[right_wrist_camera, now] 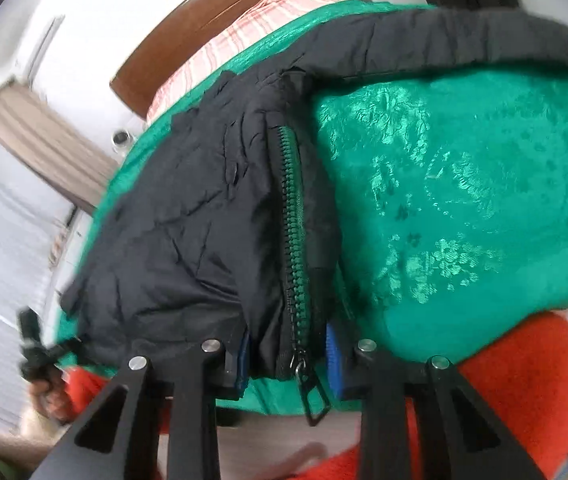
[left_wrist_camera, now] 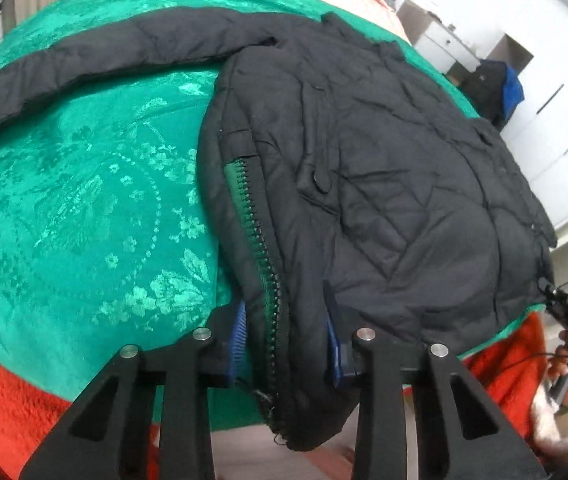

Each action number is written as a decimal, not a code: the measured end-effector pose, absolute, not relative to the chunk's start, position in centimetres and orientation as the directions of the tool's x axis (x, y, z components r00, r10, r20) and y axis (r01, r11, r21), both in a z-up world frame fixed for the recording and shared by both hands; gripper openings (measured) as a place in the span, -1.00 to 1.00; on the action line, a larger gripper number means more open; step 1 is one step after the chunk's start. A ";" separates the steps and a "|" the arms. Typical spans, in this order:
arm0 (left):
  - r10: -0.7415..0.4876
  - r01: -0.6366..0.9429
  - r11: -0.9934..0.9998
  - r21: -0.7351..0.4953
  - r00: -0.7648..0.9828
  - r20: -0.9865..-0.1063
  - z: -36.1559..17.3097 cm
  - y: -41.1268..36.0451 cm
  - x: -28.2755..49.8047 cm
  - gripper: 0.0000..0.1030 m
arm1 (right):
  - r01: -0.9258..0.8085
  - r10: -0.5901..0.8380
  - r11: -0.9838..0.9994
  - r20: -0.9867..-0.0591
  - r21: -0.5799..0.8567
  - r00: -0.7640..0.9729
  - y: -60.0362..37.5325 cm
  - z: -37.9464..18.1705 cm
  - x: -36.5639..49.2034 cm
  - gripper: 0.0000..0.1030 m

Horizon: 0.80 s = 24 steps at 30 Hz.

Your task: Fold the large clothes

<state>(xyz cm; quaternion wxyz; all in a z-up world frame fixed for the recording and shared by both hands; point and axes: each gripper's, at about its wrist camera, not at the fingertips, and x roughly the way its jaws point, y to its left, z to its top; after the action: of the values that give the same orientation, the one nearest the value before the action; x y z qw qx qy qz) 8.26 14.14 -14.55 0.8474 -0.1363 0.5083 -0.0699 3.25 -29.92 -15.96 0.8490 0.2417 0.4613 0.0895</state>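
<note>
The black quilted padded jacket (left_wrist_camera: 384, 168) with its green-taped zipper (left_wrist_camera: 262, 240) is lying on a glossy green floral-patterned bedspread (left_wrist_camera: 84, 208), filling the right half of the left wrist view and the centre left of the right wrist view. Its body is looking already doubled over, the zipper edge running down toward the bottom of both frames, while one long black sleeve (left_wrist_camera: 104, 52) is still stretching out flat across the upper left of the left wrist view. The left gripper (left_wrist_camera: 286, 344), at the bottom centre, is sitting with narrow jaws around the hem, its blue pads either side of the zipper edge and seemingly pinching it. The right gripper (right_wrist_camera: 290, 354), also bottom centre in its own view, is closing narrowly on the same hem corner where the metal zipper pull (right_wrist_camera: 312, 396) is dangling, though slight blur keeps me from swearing the pads are pressing. I'd judge the folding partly done: the sleeve is waiting to be tucked in and the body folded again. An orange fuzzy blanket (left_wrist_camera: 8, 404) is showing at the lower left, a pink checked sheet (right_wrist_camera: 244, 32) and brown wooden headboard (right_wrist_camera: 212, 20) beyond.
</note>
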 end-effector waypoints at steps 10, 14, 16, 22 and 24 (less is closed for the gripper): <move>-0.013 -0.095 0.992 -0.086 0.595 -0.804 -10.7 14.4 6.1 0.97 | 0.212 0.122 0.925 -0.775 0.316 0.620 -30.6 -13.5 1.2 0.84; 0.158 -0.176 0.983 0.050 0.682 -0.714 -9.4 16.1 6.3 0.99 | 0.200 -0.020 0.965 -0.715 0.168 0.699 -28.9 -10.5 0.1 0.85; 0.227 -0.214 0.971 0.109 0.671 -0.706 -9.8 17.6 7.4 0.99 | 0.185 -0.083 0.980 -0.687 0.077 0.722 -28.4 -9.7 0.1 0.87; 0.344 -0.379 0.919 0.104 0.647 -0.681 -12.1 23.7 11.9 0.99 | 0.209 -0.286 0.958 -0.618 -0.196 0.732 -28.3 -10.5 1.1 0.93; 0.362 -0.407 0.906 0.115 0.604 -0.710 -14.1 25.1 12.9 0.99 | 0.229 -0.298 0.954 -0.669 -0.192 0.681 -29.7 -12.0 2.1 0.93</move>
<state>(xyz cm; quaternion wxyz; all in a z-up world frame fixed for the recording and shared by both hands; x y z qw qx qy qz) 12.86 25.09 -14.15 0.8951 -0.0294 0.3895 0.2148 2.13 -29.74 -11.95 0.9157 -0.0462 0.3724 -0.1440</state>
